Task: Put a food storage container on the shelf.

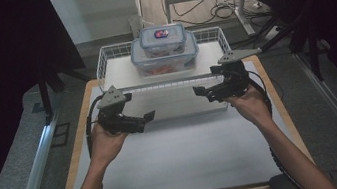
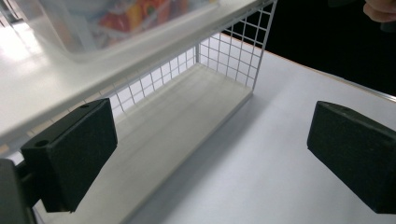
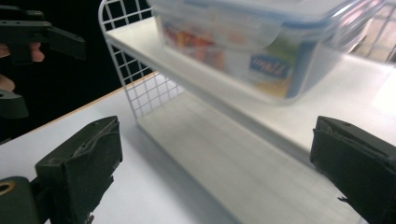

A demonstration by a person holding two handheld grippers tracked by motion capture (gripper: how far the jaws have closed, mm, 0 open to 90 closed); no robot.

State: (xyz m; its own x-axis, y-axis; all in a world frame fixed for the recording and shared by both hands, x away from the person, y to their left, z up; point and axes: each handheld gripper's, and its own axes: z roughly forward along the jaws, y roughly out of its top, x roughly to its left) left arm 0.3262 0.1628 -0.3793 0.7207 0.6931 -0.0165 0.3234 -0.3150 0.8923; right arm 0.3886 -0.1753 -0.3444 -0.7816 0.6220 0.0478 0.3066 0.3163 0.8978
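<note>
A white wire rack (image 1: 120,74) stands at the back of the table. On its upper shelf sits a large clear box (image 1: 165,60) with a blue-rimmed lid, and a smaller box (image 1: 162,40) is stacked on it. My left gripper (image 1: 148,117) hovers in front of the rack's left end, open and empty. My right gripper (image 1: 201,92) hovers at the rack's right front, also open and empty. In the left gripper view the left gripper (image 2: 210,154) faces the lower shelf (image 2: 187,121). In the right gripper view the right gripper (image 3: 215,172) points below the large box (image 3: 243,46).
The table (image 1: 190,152) has a white top with a wooden edge (image 1: 76,148). Behind the rack are desk legs and loose cables (image 1: 224,10). Dark curtains hang on both sides, and metal rails (image 1: 34,175) run along the floor.
</note>
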